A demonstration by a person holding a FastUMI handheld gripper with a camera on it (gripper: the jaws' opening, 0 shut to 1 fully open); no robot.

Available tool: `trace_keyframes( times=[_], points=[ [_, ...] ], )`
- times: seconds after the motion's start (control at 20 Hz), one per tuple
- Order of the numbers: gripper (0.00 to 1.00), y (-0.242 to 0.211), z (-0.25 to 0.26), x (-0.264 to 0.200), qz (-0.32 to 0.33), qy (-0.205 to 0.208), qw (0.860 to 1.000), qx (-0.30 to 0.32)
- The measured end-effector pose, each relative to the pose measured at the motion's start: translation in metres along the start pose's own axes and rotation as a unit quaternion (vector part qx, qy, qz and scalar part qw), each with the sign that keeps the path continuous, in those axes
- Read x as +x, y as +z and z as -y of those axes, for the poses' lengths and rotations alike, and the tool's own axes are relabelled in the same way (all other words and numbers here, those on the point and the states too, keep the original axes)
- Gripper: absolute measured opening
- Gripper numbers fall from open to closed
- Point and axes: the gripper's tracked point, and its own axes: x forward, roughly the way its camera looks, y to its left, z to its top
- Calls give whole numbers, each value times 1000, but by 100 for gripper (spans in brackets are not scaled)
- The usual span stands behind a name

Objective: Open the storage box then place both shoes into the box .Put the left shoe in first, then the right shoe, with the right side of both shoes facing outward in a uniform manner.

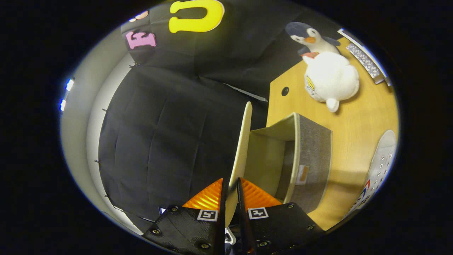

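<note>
My gripper (pixel 230 193) is clamped on the lid (pixel 243 141) of the storage box (pixel 311 156), both fingers pressing its thin edge from either side. The lid stands swung up on edge, running away from the fingertips, the box's pale interior open just beside it. Box sits on the wooden table (pixel 361 124), grey fabric wall facing out, small tag on it.

Handling, my guess: lid is a light, stiff fabric-covered board, hinged at the box; a pinch at the free edge suits it, but it may flop back if let go short of its rest. Box is light too and could slide.

One white shoe (pixel 378 170) lies on the table beyond the box; soft, best taken at the heel collar. A plush penguin (pixel 327 71) lies farther off, a keyboard (pixel 366 60) behind it.
</note>
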Motion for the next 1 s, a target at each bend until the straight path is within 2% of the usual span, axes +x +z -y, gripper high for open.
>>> trace_keyframes(
  times=[0.2, 0.55, 0.75, 0.8, 0.85, 0.9, 0.95, 1.0],
  points=[
    [17, 7, -46, 24, -11, 11, 999, -46],
    [17, 2, -97, 103, -35, -17, 992, -120],
    [17, -11, -108, 157, -60, -49, 985, -152],
    [21, -14, -105, 168, -66, -61, 982, -164],
    [28, -17, -100, 179, -70, -76, 979, -177],
    [29, -18, -100, 186, -71, -85, 976, -189],
    [49, -21, -100, 189, -75, -95, 973, -198],
    [50, -24, -100, 194, -80, -99, 971, -205]
  ],
)
